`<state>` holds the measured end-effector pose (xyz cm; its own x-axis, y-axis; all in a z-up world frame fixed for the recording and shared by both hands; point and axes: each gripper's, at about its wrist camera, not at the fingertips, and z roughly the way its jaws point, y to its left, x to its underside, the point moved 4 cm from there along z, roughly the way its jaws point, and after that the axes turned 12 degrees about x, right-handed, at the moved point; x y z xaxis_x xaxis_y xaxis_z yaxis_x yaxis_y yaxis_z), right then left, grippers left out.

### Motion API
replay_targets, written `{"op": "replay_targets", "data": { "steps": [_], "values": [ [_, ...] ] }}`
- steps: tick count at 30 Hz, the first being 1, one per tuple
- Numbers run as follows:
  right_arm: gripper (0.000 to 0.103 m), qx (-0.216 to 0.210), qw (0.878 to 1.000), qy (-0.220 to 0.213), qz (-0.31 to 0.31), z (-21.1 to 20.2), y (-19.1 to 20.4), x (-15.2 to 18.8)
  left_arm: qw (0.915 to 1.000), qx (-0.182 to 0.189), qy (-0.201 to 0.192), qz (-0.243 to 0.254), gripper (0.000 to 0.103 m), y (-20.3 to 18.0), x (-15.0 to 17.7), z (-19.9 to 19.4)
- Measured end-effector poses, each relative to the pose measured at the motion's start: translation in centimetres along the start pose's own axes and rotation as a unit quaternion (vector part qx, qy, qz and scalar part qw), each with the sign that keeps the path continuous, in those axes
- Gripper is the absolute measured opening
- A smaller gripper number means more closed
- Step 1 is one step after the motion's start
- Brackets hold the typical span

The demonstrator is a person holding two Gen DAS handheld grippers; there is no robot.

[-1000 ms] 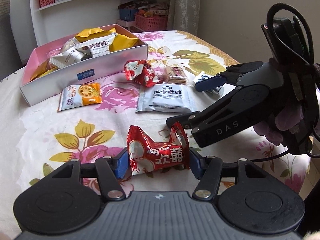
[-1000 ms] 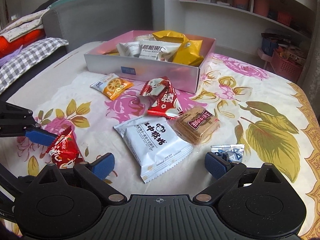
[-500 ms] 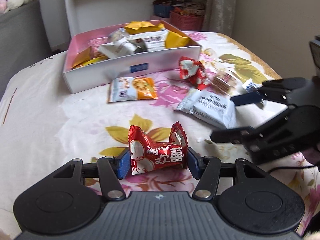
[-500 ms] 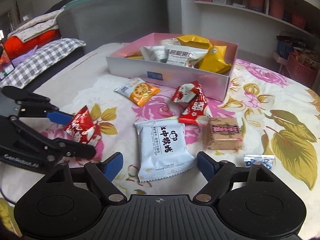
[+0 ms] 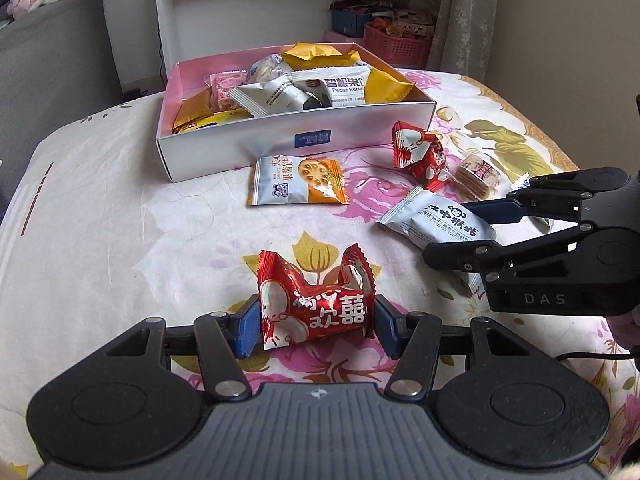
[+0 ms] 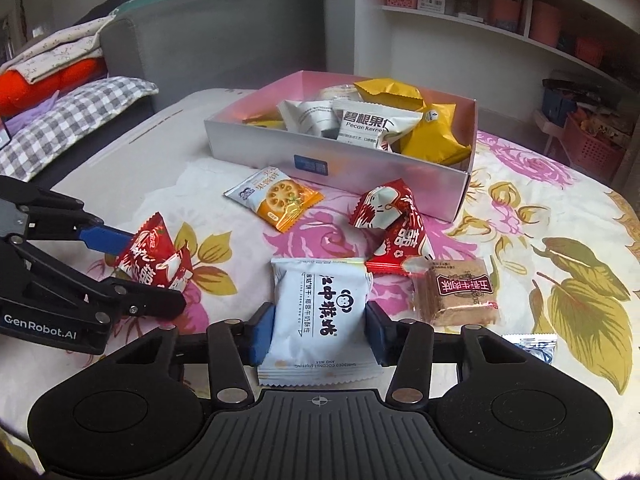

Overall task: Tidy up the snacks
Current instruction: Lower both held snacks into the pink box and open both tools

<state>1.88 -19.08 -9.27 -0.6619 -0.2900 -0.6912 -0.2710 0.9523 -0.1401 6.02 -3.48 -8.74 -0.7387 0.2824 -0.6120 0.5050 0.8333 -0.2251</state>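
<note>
A red candy packet is clamped between the blue pads of my left gripper, just above the flowered cloth. In the right wrist view the same left gripper holds it at the left. My right gripper has its jaws closing on a white biscuit packet, and both pads touch the packet's sides. The left wrist view shows the right gripper over that white packet. The open white box with several snacks in it stands at the far side.
Loose on the cloth lie an orange-and-white cracker packet, two red packets, a brown wafer pack and a small blue sachet. A grey sofa stands at the far left and white shelves behind the table.
My right gripper moved over the white packet and its wide jaws narrowed onto the packet's sides. The left gripper kept the red candy and swung so the box sits more centrally ahead.
</note>
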Motion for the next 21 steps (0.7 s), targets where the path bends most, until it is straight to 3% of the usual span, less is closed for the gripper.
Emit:
{"op": "replay_targets", "data": {
  "steps": [10,21],
  "values": [
    [0.047,-0.014,0.999,-0.026,0.035,-1.8,0.4,-2.2,0.9994,0.001,-0.016,-0.032,0.052,1.5,-1.0,-1.1],
    [0.047,-0.008,0.994,-0.060,0.089,-2.6,0.3,-6.0,0.9936,-0.010,-0.083,-0.076,0.051,5.2,-4.4,-3.4]
  ]
}}
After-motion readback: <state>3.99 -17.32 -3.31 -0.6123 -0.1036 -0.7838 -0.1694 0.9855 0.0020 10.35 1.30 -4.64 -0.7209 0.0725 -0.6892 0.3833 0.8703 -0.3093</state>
